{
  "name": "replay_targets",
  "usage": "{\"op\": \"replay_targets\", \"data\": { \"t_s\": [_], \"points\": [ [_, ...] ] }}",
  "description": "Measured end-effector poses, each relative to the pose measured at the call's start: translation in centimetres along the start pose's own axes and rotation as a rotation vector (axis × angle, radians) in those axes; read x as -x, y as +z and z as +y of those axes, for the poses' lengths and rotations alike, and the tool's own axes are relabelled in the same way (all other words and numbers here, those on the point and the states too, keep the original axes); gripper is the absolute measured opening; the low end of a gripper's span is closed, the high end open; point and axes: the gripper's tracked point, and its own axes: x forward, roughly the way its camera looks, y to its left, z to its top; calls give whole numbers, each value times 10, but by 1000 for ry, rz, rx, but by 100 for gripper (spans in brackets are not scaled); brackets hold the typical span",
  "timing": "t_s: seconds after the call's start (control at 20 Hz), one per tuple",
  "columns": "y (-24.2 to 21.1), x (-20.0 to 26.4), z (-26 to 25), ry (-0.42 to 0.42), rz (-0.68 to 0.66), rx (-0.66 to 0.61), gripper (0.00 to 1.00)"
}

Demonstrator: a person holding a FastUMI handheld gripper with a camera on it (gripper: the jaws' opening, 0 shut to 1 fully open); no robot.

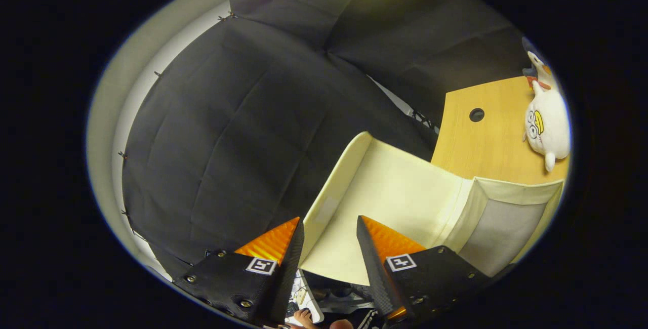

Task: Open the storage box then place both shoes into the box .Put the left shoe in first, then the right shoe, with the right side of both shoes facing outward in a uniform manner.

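Even, fairly bright indoor light, with no harsh glare. The cream storage box [405, 192] is the brightest area, its open lid lit evenly and nearly washed out, while its grey front panel sits in soft shade. The wooden worktop [496, 136] glows warm. The black cloth wall absorbs light, showing only faint creases. Strong fisheye curvature bends straight edges near the rim. The gripper [329, 233], fingers parted, looks slightly soft close up.
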Motion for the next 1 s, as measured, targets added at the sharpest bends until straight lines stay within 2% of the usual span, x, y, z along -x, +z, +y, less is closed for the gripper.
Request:
{"op": "replay_targets", "data": {
  "t_s": [0.1,0.15,0.25,0.35,0.45,0.5,0.8,1.0],
  "points": [
    [-1,5,-5,-26,-1,12,72],
    [-2,10,-10,-41,-2,11,72],
    [0,31,-21,-67,-8,-1,82],
    [0,60,-46,-128,-42,-1,82],
    [1,100,-69,-182,-78,-6,89],
    [3,118,-81,-212,-97,-16,96],
    [-23,199,-149,-354,-153,-66,96],
    [-51,248,-197,-495,-145,-83,95]
  ]
}}
